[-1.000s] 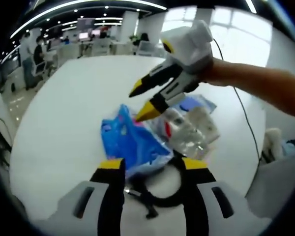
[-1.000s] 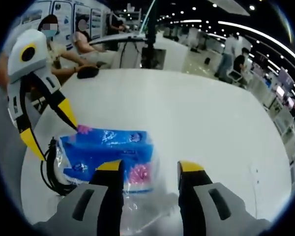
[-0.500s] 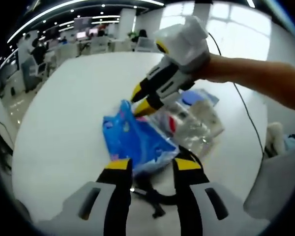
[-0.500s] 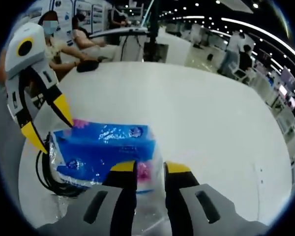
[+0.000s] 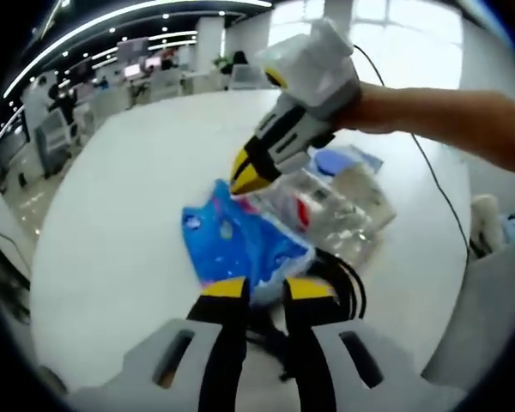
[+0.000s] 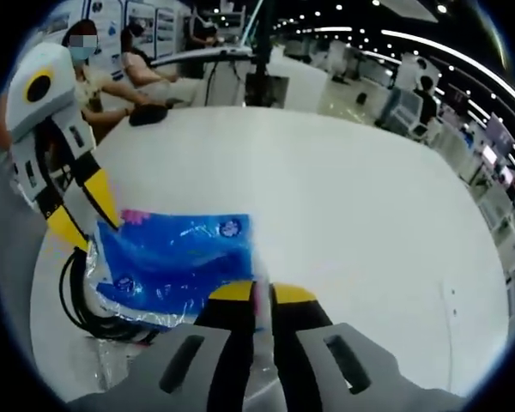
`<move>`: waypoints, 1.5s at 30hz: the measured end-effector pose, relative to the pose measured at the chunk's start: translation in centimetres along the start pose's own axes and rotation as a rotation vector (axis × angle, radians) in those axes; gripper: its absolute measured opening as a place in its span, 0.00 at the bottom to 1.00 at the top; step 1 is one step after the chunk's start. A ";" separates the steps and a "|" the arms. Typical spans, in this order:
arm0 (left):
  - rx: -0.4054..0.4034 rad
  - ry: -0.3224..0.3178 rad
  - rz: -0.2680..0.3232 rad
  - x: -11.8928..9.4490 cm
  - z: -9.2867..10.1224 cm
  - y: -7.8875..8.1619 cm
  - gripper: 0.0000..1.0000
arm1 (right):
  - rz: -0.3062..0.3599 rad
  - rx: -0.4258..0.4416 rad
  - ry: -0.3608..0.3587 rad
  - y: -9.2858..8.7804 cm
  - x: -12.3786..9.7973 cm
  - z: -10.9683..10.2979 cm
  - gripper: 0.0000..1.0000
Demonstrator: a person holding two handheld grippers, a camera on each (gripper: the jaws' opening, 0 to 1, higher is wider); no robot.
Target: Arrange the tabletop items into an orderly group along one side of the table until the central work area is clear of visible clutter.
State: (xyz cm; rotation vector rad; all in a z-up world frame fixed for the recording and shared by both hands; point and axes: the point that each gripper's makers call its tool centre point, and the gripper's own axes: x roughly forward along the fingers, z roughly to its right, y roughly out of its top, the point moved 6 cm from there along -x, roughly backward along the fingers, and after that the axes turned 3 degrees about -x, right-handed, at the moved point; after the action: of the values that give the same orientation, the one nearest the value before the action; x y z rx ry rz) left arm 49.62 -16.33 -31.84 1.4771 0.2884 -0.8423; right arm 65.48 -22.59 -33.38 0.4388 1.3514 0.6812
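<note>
Left gripper view, nearest: left gripper (image 5: 256, 290), jaws drawn nearly together on the near edge of the blue tissue pack (image 5: 240, 245). Black cable (image 5: 343, 287) coiled just beside and under the pack. Beyond it, clear plastic packets (image 5: 330, 206) in a loose heap. Right gripper (image 5: 249, 176) comes in from the far side, tips together at the pack's far corner.

Right gripper view: right gripper (image 6: 255, 296) pinched tight on the pack's wrapper edge; left gripper (image 6: 79, 219) on the opposite corner. White table (image 6: 343, 206) stretches bare beyond.

Judgement: pack is held at both ends, mid-pickup. Next move calls for a joint lift, clear of the cable, toward one table edge.
</note>
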 end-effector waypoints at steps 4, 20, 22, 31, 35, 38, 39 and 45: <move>0.006 0.002 0.008 -0.1 -0.1 0.1 0.07 | -0.001 0.004 -0.004 0.0 -0.1 0.0 0.04; 0.025 0.028 0.033 -1.2 -0.7 1.0 0.00 | 0.039 0.023 -0.030 1.0 -1.4 0.2 0.01; 0.034 0.030 0.036 -1.4 -0.7 1.2 0.00 | 0.051 0.033 -0.039 1.3 -1.9 0.4 0.01; 0.108 0.015 0.056 -2.7 -0.5 3.1 0.00 | 0.085 0.073 -0.078 1.7 -4.8 1.0 0.01; 0.148 -0.008 0.069 -3.2 0.0 4.5 0.00 | 0.099 0.097 -0.111 1.7 -6.9 1.3 0.01; 0.172 -0.031 0.080 -3.4 0.4 5.4 0.00 | 0.104 0.117 -0.137 1.3 -8.7 1.3 0.01; 0.184 -0.036 0.085 -3.5 0.6 5.7 0.00 | 0.105 0.126 -0.145 1.2 -9.2 1.3 0.01; 0.231 -0.077 0.098 -3.7 1.7 7.2 0.00 | 0.106 0.156 -0.193 0.2 -12.6 0.9 0.01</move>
State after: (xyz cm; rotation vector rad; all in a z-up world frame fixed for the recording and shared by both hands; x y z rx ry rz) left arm 51.13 -17.61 -23.84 1.6544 0.0612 -0.8732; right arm 65.36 -30.79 -23.83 0.6889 1.2087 0.6059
